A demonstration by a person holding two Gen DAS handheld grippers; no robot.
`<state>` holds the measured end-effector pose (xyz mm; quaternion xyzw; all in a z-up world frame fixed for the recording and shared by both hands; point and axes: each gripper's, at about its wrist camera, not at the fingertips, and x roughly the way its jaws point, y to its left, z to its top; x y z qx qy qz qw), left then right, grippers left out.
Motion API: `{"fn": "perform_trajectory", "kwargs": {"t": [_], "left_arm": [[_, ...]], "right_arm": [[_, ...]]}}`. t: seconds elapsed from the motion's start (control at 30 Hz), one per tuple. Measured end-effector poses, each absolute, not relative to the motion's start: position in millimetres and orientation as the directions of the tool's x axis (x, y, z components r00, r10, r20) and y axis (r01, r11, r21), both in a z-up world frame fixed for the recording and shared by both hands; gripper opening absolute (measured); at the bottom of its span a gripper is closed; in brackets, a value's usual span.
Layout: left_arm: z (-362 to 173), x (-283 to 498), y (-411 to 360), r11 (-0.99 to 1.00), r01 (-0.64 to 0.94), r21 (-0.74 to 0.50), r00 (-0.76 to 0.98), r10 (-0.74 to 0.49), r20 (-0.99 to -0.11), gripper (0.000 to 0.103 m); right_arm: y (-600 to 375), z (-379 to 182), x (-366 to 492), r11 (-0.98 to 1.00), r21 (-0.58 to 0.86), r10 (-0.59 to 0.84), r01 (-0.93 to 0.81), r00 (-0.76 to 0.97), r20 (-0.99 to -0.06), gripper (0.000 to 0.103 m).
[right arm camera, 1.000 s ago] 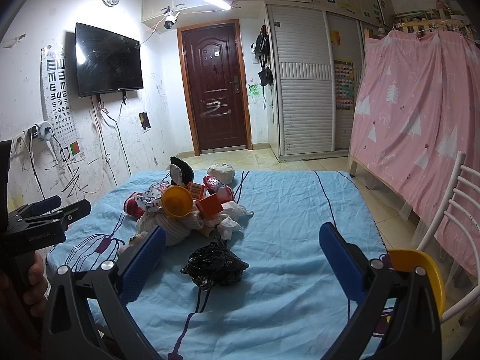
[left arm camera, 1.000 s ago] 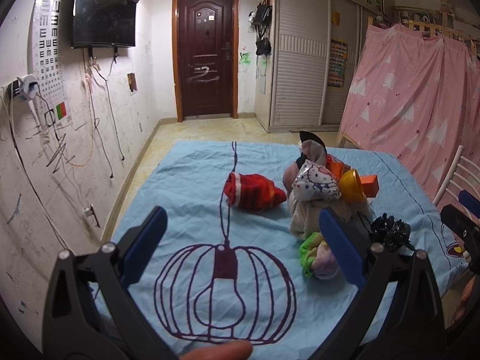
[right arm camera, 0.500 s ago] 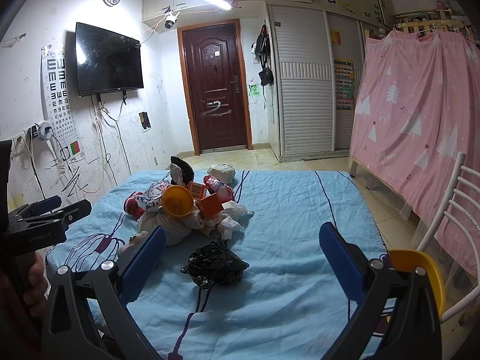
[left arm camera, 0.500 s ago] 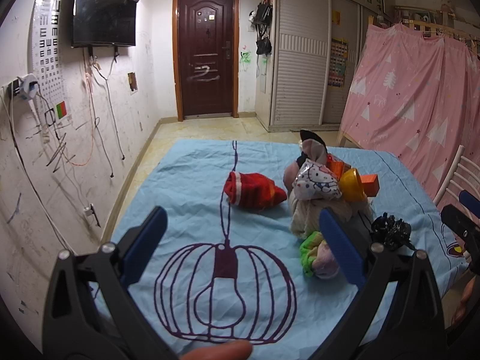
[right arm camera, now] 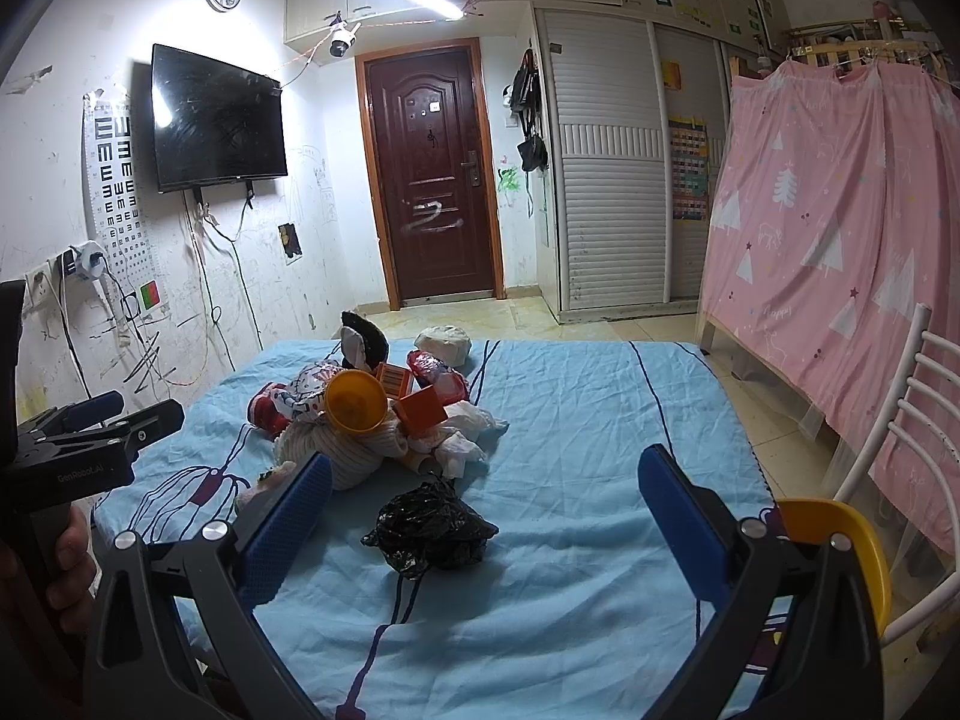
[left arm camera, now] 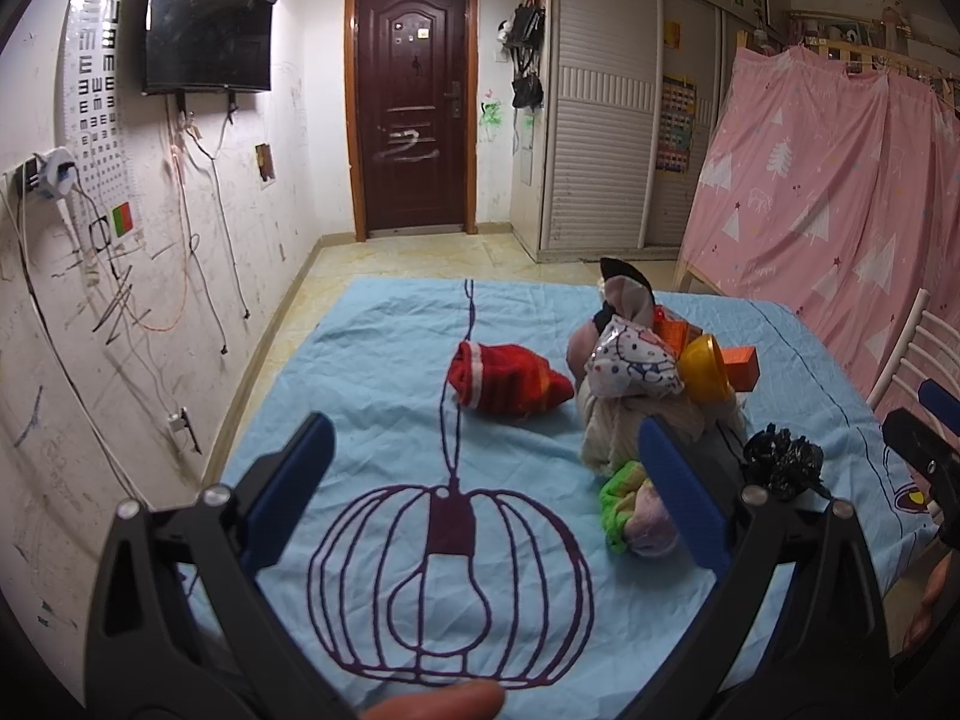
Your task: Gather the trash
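A crumpled black plastic bag [right arm camera: 429,531] lies on the blue bed sheet [right arm camera: 600,432], just ahead of my right gripper [right arm camera: 485,501], which is open and empty. The bag also shows in the left wrist view [left arm camera: 780,462]. Behind it sits a pile with a yellow cup [right arm camera: 355,402], orange boxes [right arm camera: 421,411], white crumpled paper [right arm camera: 462,438] and clothes. My left gripper [left arm camera: 480,480] is open and empty above the sheet's lamp print, with a red sock [left arm camera: 504,384] ahead and the pile [left arm camera: 648,384] to its right.
A white chair [right arm camera: 900,480] with a yellow object [right arm camera: 840,540] stands at the bed's right. A pink curtain [right arm camera: 840,228] hangs at the right. The wall with cables [left arm camera: 120,300] runs along the bed's left side. A door [right arm camera: 435,180] is at the back.
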<state>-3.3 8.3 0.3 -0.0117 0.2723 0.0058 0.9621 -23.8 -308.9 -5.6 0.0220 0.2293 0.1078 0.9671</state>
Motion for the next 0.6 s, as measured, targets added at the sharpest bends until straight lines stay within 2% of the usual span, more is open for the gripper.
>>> {"fn": "perform_trajectory", "kwargs": {"t": [0.6], "left_arm": [[-13, 4, 5, 1.000, -0.021, -0.009, 0.836, 0.013, -0.549, 0.097]], "right_arm": [[-308, -13, -8, 0.968, 0.113, 0.250, -0.223, 0.852, -0.460, 0.095]]}}
